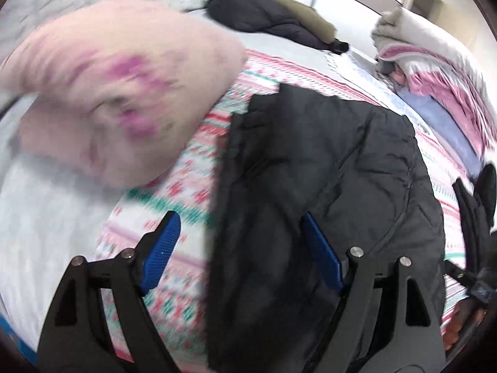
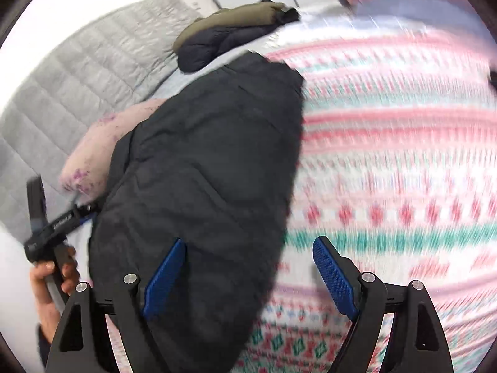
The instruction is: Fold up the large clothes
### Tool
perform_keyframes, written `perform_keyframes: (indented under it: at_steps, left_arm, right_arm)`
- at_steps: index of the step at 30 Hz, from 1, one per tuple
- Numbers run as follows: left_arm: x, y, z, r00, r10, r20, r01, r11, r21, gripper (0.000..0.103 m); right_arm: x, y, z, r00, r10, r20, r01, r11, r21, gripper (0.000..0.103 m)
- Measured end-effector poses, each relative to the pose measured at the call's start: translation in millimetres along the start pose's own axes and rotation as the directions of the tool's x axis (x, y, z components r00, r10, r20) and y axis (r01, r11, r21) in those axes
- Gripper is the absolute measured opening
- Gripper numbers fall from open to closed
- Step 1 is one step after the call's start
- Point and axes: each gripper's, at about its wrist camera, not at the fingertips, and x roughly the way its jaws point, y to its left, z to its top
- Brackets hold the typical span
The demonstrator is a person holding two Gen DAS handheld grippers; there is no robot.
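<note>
Both tools hang over the bed with fingers spread wide and nothing between them: the left gripper (image 1: 240, 233) has the dark padded coat (image 1: 323, 205) lying straight ahead, under its right-hand finger, while the right gripper (image 2: 248, 258) has that coat (image 2: 205, 180) ahead, under its left-hand finger, on the patterned blanket (image 2: 388, 161). Only the right wrist view shows the bare hand (image 2: 51, 283) gripping the left tool's handle, far to its left. Only the left wrist view shows the pile of bedding (image 1: 435, 93) ahead to its right and the blurred pink pillow (image 1: 118, 93) ahead to its left; a fur-trimmed jacket (image 1: 273, 18) lies farther ahead.
</note>
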Motion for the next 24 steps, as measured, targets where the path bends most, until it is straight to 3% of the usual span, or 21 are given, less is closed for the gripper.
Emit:
perform_keyframes:
  at_steps: [3, 6, 8, 12, 16, 19, 24]
  left_arm:
    - [-10, 19, -13, 1.0, -0.004, -0.02, 0.003, 0.998, -0.059, 0.082]
    - [-12, 22, -22, 0.998, -0.047, -0.047, 0.045, 0.998, -0.039, 0.082]
    - [-10, 24, -26, 0.993, -0.089, -0.073, 0.083, 0.993, -0.079, 0.082]
    - [-4, 17, -32, 0.976, -0.178, -0.125, 0.159, 0.976, -0.145, 0.082]
    - [3, 4, -38, 0.973, -0.159, -0.165, 0.14, 0.982, -0.124, 0.083]
    - [9, 9, -40, 0.965, -0.188, -0.185, 0.156, 0.973, -0.172, 0.088]
    - [31, 33, -48, 0.915, -0.329, -0.232, 0.234, 0.904, -0.359, 0.094]
  right_arm:
    - [5, -20, 0, 0.995, 0.089, -0.043, -0.083, 0.989, 0.119, 0.086]
    - [-5, -21, 3, 0.988, 0.155, -0.003, -0.152, 0.976, 0.155, 0.086]
    - [-8, -21, 2, 0.982, 0.187, 0.007, -0.186, 0.97, 0.159, 0.086]
    - [-4, -22, -3, 0.977, 0.211, -0.017, -0.205, 0.961, 0.187, 0.086]
    - [-1, -21, -5, 0.973, 0.23, -0.024, -0.22, 0.953, 0.208, 0.086]
    - [3, -23, -4, 0.963, 0.27, -0.025, -0.257, 0.937, 0.238, 0.086]
    - [20, -34, -2, 0.948, 0.318, -0.028, -0.294, 0.905, 0.308, 0.086]
